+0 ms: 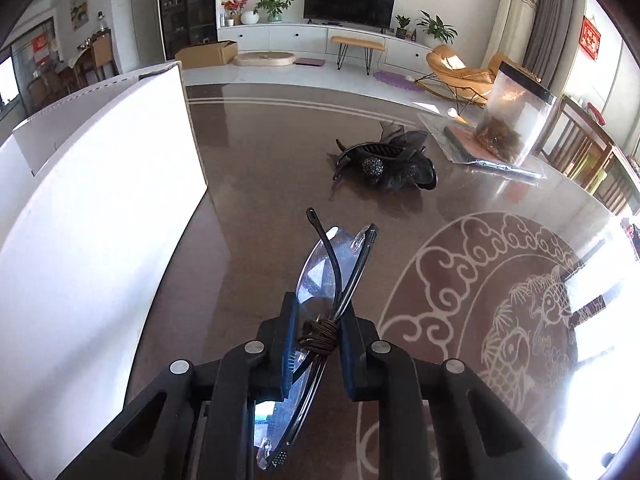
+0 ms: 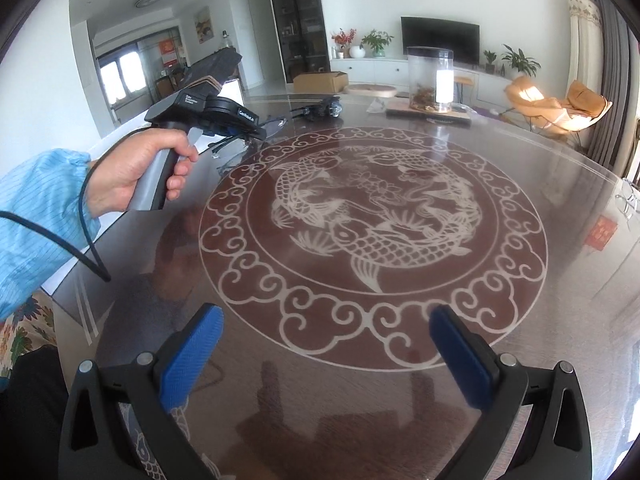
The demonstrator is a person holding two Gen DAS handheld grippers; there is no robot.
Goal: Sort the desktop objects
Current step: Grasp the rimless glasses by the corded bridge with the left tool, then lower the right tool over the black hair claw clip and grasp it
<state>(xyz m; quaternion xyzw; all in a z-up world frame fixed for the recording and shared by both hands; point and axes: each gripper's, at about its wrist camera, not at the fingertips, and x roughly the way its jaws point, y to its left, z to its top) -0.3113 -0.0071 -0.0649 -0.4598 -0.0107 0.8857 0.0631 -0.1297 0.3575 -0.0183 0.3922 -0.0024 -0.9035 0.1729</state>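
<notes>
**Q:** What do the two hand-held grippers show?

**A:** My left hand-held gripper [image 1: 320,332] is clamped on a folded pair of glasses [image 1: 332,264], pinching it where a brown cord [image 1: 318,338] is wound around the frame; one lens juts forward above the tabletop [image 1: 260,160]. My right hand-held gripper [image 2: 326,356] hangs with its blue pads [image 2: 192,354] wide apart and nothing between them.

**Q:** Which step is in hand?

**A:** I judge it the carry: the glasses are gripped and clear of the glass, and the white box [image 1: 100,200] stands just to the left. The next move, I judge, calls for swinging the glasses over the box's rim before letting go, without catching the protruding temple arm on the wall.

**Q:** What else remains?

**A:** A black hair clip [image 1: 384,160] lies further out; beyond it a clear jar [image 1: 516,116] stands on a plastic-wrapped flat packet [image 1: 480,148].

**Q:** And the setting?

**A:** A glossy brown round tabletop bearing a white fish medallion [image 2: 372,208], in a bright living room with a television [image 1: 350,4], potted plants and an orange rocking chair [image 1: 460,72].
</notes>
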